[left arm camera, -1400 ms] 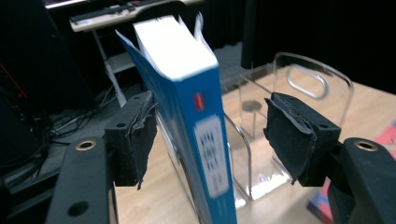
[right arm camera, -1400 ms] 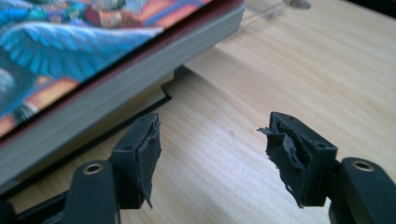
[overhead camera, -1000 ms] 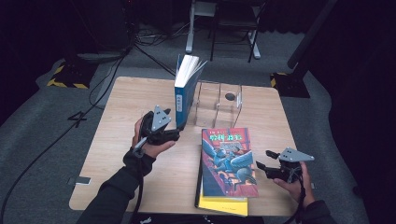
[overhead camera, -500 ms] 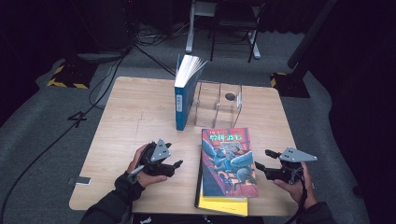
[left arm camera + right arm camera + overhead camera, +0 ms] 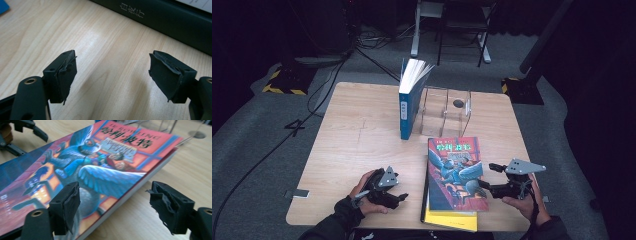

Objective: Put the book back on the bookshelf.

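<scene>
Books lie stacked at the near edge of the table (image 5: 362, 135): a red book (image 5: 457, 172) with a winged creature on its cover sits on top, over a dark book (image 5: 162, 17) and a yellow book (image 5: 451, 220) whose corner sticks out at the front. The right gripper (image 5: 486, 176) sits just beside the red book's right edge, its jaws wide apart and just opened further; in the right gripper view one finger (image 5: 66, 206) hangs over the cover and the other (image 5: 170, 205) over bare wood, so the book's edge runs between them with neither pad pressing on it. The left gripper (image 5: 402, 197) rests low on the table just left of the stack, jaws apart with nothing but wood between them; its fingers (image 5: 62, 75) point toward the dark book's spine, near it but not touching. Farther back a blue book (image 5: 408, 102) stands upright with its pages fanned at the top, leaning against the left side of a clear stand (image 5: 446, 112). The stand's slots hold no book that I can make out
</scene>
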